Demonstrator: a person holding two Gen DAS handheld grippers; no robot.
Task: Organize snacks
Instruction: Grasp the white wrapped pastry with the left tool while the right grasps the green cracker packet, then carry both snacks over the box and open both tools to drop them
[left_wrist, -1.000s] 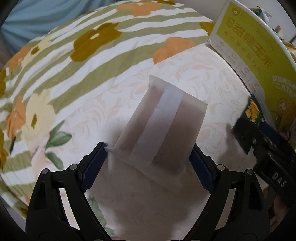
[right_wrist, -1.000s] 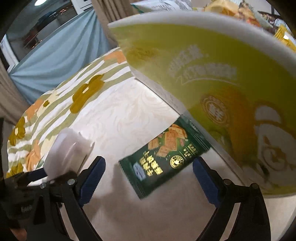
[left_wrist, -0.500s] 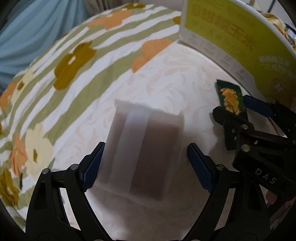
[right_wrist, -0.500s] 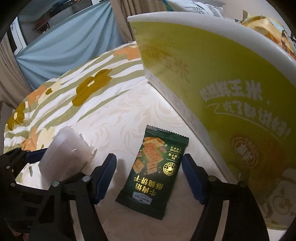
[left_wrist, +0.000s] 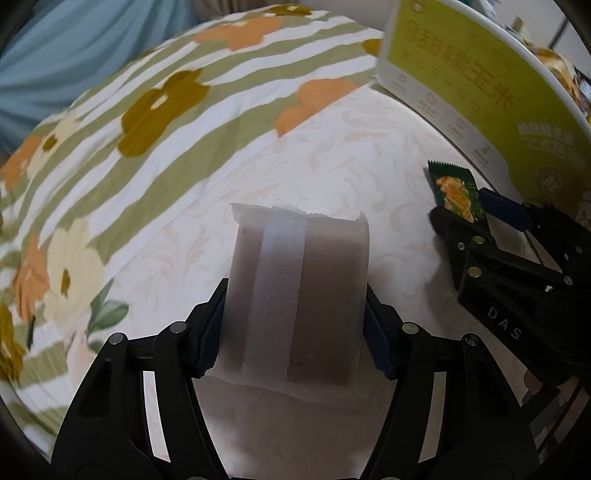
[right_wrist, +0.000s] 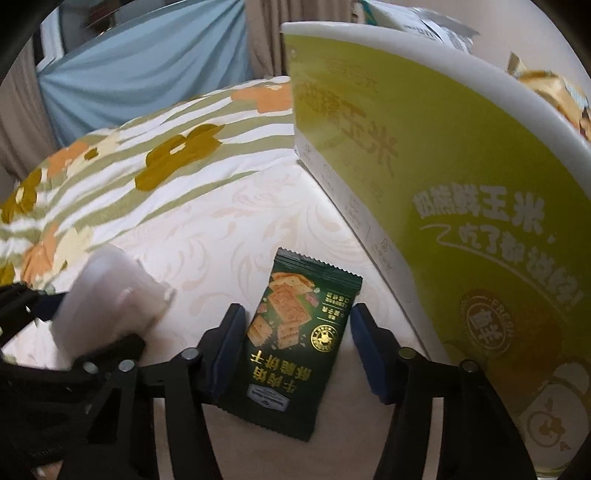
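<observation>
Between the left gripper's (left_wrist: 295, 325) closing jaws lies a frosted pouch (left_wrist: 297, 295), pads touching its sides. The right gripper (right_wrist: 297, 350), jaws also closing, straddles a green packet (right_wrist: 295, 339), narrow gaps left. Grasping step; next likely lifting both toward the box (right_wrist: 461, 192) beside.

The left tongs (left_wrist: 295, 325) pointed steeply down from the bottom of the left wrist view, their blue pads (left_wrist: 212, 328) pressed against both sides of a pale wrapped packet (left_wrist: 295, 295) while the jaws were closing. The right tongs (right_wrist: 297, 347) filled the bottom of the right wrist view, also angled down, jaws closing around a dark green cracker packet (right_wrist: 295, 339), the pads just beside its edges. In the left wrist view, the right tongs sat at the right of the frame, near the left pair.
</observation>
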